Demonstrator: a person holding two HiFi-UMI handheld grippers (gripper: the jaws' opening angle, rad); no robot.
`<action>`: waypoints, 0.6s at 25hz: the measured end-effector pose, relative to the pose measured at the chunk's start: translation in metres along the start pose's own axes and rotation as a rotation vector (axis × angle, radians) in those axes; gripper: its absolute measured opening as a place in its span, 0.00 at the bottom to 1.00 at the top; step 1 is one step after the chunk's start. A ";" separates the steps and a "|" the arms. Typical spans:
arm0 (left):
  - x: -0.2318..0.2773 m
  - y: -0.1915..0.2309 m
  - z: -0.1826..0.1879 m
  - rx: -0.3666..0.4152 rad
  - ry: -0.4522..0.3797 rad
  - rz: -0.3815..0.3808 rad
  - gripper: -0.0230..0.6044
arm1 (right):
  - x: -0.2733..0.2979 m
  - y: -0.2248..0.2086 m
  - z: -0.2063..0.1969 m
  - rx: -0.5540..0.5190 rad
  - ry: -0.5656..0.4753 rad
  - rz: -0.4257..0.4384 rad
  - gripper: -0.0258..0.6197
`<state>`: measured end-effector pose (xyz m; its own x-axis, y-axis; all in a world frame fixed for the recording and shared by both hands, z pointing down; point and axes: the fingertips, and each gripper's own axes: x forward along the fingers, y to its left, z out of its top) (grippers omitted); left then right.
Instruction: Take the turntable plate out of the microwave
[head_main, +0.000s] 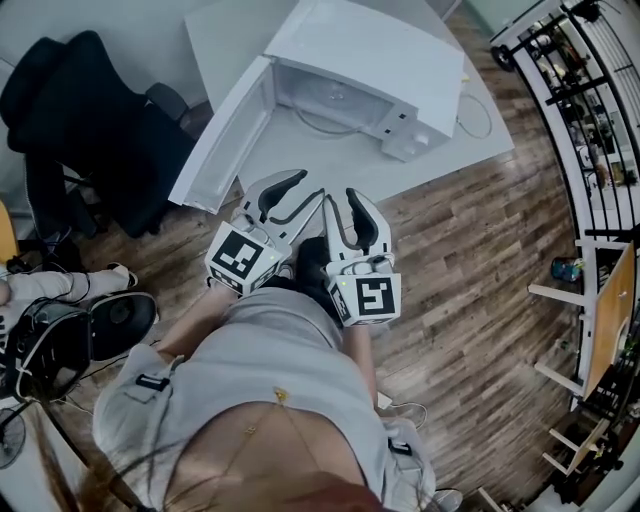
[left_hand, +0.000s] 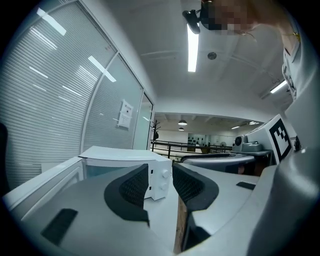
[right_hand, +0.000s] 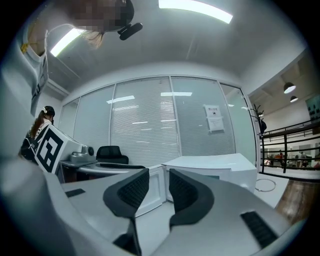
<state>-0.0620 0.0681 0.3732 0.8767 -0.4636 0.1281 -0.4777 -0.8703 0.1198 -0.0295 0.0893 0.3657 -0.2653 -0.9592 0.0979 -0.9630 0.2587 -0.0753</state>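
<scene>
My left gripper has its jaws partly spread with nothing between them; in the left gripper view only the table edge and the microwave's control side show through the gap. My right gripper sits just beside it, almost touching; its jaws stand spread the same way and are also empty. Both grippers point roughly level toward the microwave and are held in front of the person's body, short of the white table. The microwave door hangs wide open to the left; its free edge is near the left gripper. Inside the open cavity I can just make out a pale round shape on the floor, which I take to be the turntable plate; it lies inside the oven, well apart from both grippers. A thin cable loops on the table to the right of the microwave; a black office chair stands on the wood floor to the left.
</scene>
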 end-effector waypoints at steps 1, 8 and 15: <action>0.005 0.003 0.002 0.000 -0.002 0.004 0.28 | 0.005 -0.004 0.002 -0.004 -0.001 0.007 0.23; 0.038 0.019 0.012 -0.016 -0.008 0.039 0.28 | 0.028 -0.033 0.011 -0.008 0.001 0.043 0.23; 0.067 0.038 0.020 -0.029 -0.011 0.092 0.28 | 0.055 -0.059 0.016 -0.002 0.011 0.095 0.23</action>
<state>-0.0206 0.0010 0.3664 0.8298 -0.5429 0.1289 -0.5571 -0.8191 0.1370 0.0135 0.0197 0.3598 -0.3563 -0.9289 0.1010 -0.9334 0.3490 -0.0830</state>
